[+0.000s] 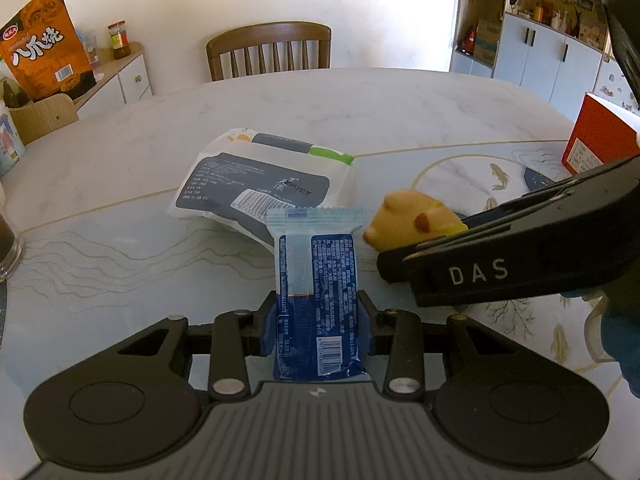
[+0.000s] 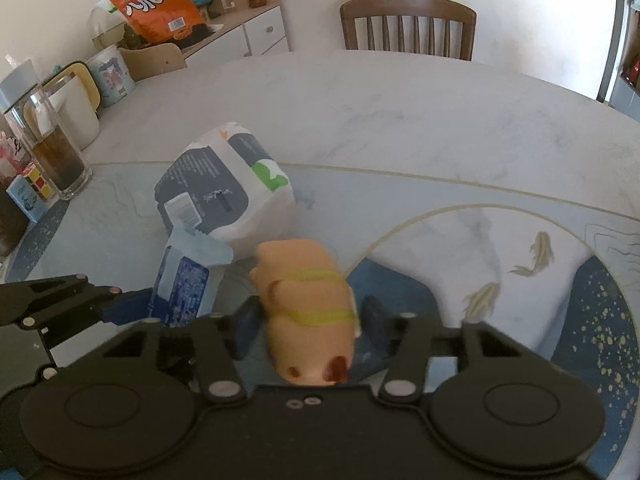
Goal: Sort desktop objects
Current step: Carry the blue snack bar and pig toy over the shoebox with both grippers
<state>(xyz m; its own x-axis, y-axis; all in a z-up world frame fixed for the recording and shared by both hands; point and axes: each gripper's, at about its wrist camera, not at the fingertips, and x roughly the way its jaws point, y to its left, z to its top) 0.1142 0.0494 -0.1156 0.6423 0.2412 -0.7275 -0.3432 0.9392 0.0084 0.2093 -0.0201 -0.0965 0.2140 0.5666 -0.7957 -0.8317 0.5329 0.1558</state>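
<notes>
My left gripper (image 1: 318,316) is shut on a blue snack packet (image 1: 318,280), held above the marble table (image 1: 360,112); the packet also shows in the right wrist view (image 2: 188,280). My right gripper (image 2: 306,316) holds a yellow toy animal (image 2: 308,300) between its fingers; the toy also shows in the left wrist view (image 1: 412,220), with the right gripper's body (image 1: 500,268) coming in from the right. A white and dark grey pouch (image 1: 260,184) lies on the table just beyond both; it also shows in the right wrist view (image 2: 224,192).
A red box (image 1: 596,144) stands at the right. A glass of dark liquid (image 2: 56,148), a small colourful box (image 2: 32,192), a kettle (image 2: 76,108) and tins sit at the left edge. An orange snack bag (image 2: 156,4) stands behind. A wooden chair (image 1: 268,52) is at the far side.
</notes>
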